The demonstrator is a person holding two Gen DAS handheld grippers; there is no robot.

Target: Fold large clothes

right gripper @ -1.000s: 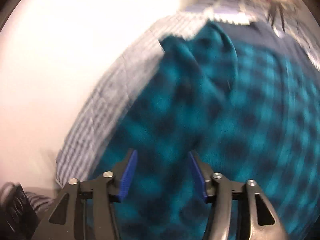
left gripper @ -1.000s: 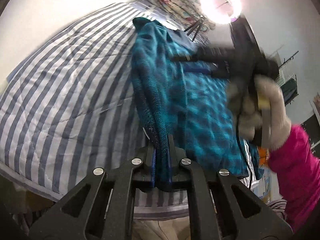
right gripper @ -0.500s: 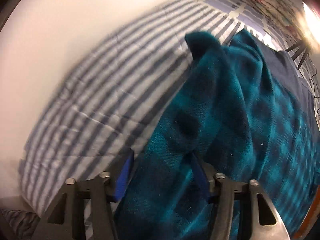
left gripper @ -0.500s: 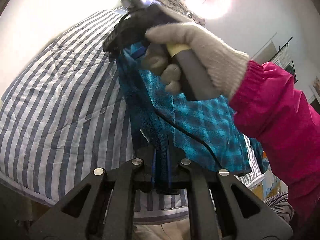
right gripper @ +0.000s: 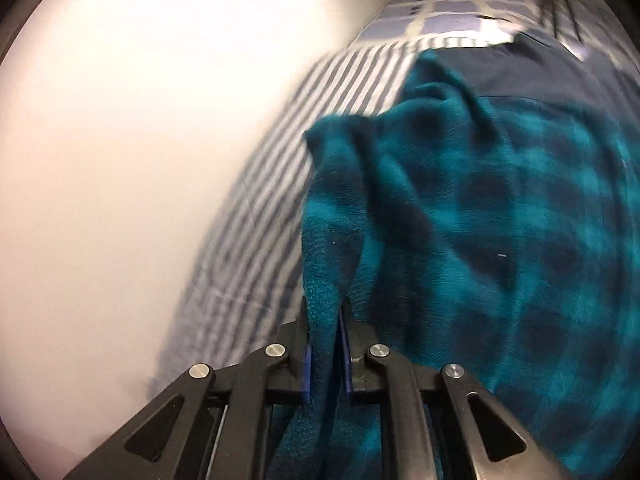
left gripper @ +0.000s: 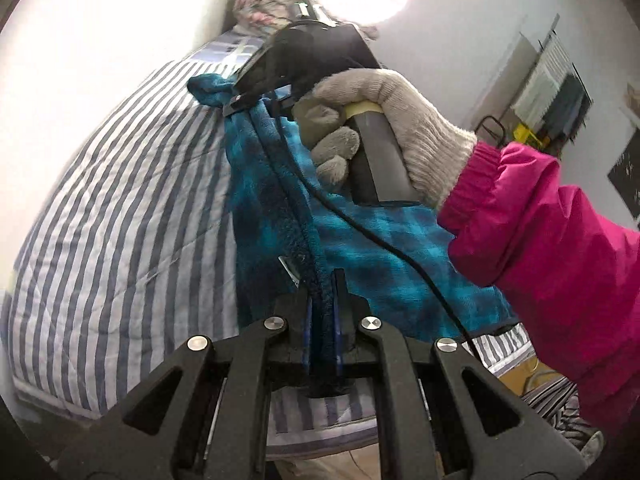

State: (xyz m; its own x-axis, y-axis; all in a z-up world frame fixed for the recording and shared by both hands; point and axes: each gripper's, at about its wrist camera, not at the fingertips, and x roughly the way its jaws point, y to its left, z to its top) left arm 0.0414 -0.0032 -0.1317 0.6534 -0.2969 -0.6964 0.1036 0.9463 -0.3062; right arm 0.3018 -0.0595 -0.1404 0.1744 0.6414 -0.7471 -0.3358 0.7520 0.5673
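Note:
A teal and dark blue checked fleece garment (left gripper: 272, 216) (right gripper: 500, 240) lies along the striped bed. My left gripper (left gripper: 322, 280) is shut on its near edge, and the cloth runs taut up to the far end. There the right gripper (left gripper: 256, 98), held by a gloved hand (left gripper: 384, 136) in a pink sleeve (left gripper: 552, 240), pinches the same edge. In the right wrist view the right gripper (right gripper: 325, 308) is closing its jaws on a fold of the fleece, and the blue pads (right gripper: 307, 360) press the cloth.
The bed has a blue and white striped quilt (left gripper: 120, 208) (right gripper: 256, 224), with a white wall (right gripper: 140, 140) along its far side. A dark navy cloth (right gripper: 532, 68) lies beyond the fleece. A floral bundle (left gripper: 260, 8) sits at the bed's head. Shelving (left gripper: 552, 88) stands at the right.
The right gripper swung over to the garment's far edge, came down and closed on a fold. The left gripper kept its hold and lifted the near edge, so the cloth is stretched between them.

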